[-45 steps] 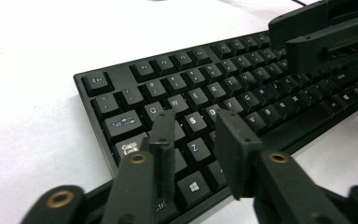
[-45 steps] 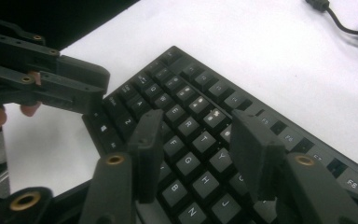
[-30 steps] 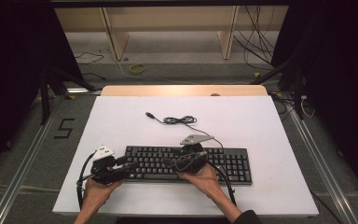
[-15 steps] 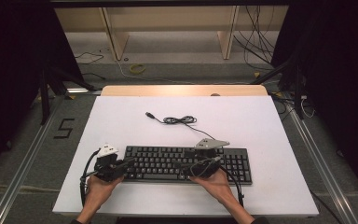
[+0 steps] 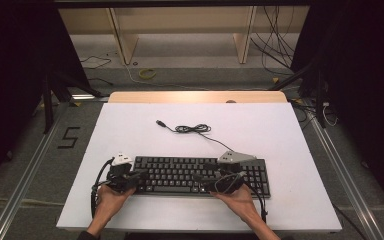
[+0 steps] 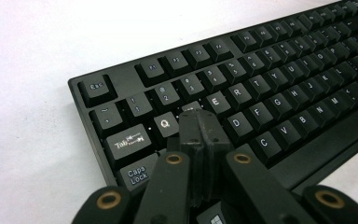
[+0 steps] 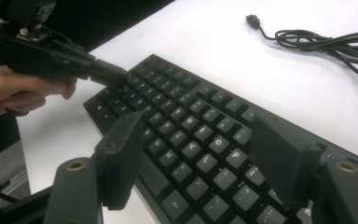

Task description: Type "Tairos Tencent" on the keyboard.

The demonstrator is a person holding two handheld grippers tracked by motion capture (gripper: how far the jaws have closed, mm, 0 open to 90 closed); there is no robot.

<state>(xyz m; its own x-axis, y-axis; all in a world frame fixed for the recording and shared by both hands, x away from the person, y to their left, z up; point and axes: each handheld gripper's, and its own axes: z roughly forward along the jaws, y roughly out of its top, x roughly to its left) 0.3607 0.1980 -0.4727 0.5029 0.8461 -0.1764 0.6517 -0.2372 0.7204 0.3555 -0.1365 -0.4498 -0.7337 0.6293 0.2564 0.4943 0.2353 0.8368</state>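
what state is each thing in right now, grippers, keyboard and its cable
left gripper: fingers shut together, nothing between them, tip over the keys near Q
right gripper: fingers open wide, nothing between them, above the keys
keyboard: lying flat on the white table, keys up
cable: unplugged, plug end free on the table, middle part loosely coiled

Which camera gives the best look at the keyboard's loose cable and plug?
The high view: the cable lies coiled on the white table behind the keyboard, plug included. The right gripper view shows part of it at the top right; the left gripper view shows keys.
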